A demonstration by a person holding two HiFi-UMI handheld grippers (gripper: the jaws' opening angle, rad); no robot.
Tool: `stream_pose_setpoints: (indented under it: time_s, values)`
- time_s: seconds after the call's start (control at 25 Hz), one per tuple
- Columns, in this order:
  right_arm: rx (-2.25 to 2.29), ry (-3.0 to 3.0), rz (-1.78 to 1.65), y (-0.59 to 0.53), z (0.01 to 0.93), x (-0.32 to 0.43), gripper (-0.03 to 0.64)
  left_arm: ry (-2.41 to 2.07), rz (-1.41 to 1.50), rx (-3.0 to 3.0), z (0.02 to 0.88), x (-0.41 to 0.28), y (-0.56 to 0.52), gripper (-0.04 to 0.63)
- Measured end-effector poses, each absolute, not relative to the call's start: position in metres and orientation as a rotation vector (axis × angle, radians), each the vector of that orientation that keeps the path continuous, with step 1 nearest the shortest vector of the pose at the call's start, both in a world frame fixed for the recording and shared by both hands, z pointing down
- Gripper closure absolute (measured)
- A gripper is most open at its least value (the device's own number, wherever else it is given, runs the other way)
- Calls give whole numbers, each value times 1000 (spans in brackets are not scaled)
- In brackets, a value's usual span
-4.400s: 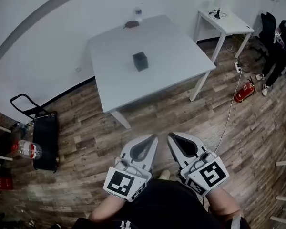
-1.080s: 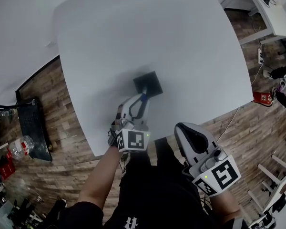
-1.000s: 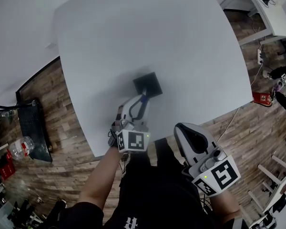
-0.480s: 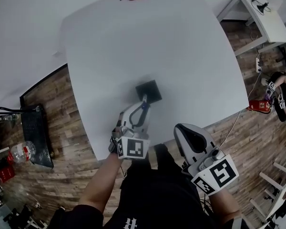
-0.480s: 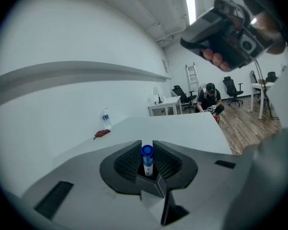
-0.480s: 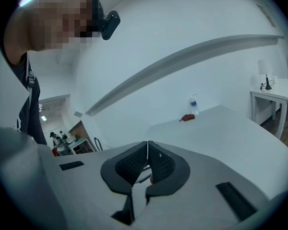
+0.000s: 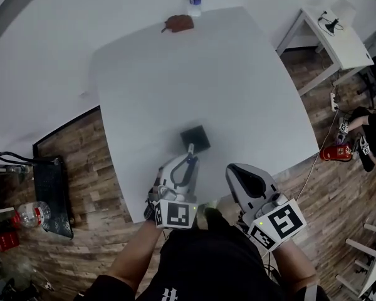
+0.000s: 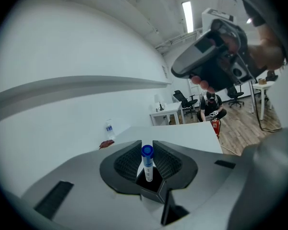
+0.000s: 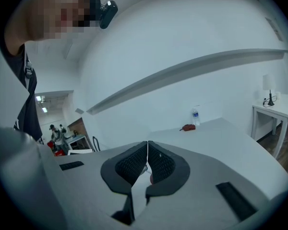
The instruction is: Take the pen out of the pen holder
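A black square pen holder [image 7: 195, 138] stands on the white table [image 7: 175, 74], near its front edge. My left gripper [image 7: 188, 158] is raised just in front of the holder and is shut on a white pen with a blue cap [image 8: 147, 160], held upright between the pads. In the left gripper view the holder's dark opening [image 8: 149, 183] lies right under the pen's lower end; I cannot tell whether the pen is free of it. My right gripper [image 7: 233, 170] hangs over the table's front edge, jaws shut on nothing [image 9: 147, 146].
At the table's far edge are a water bottle [image 7: 195, 1] and a reddish-brown thing [image 7: 178, 23]. A small white side table [image 7: 335, 36] stands at the right, with a red fire extinguisher [image 7: 333, 152] and a seated person [image 7: 371, 137] near it. A black trolley [image 7: 53, 193] is at the left.
My left gripper has lifted up and back from the holder with the pen in it. The right gripper rose a little. The head view takes in more of the table.
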State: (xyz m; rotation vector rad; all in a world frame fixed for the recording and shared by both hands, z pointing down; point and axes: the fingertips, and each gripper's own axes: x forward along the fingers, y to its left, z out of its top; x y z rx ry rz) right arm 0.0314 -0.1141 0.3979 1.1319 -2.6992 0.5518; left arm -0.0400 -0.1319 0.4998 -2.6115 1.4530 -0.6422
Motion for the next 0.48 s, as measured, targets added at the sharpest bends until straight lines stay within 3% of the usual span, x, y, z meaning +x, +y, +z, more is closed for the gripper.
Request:
stream_pose_setpoints:
  time_s: [0.48]
  values:
    - [1118,-2717,444,-117,384,26,601,1452,-534,-2598,420,-43,-115,522]
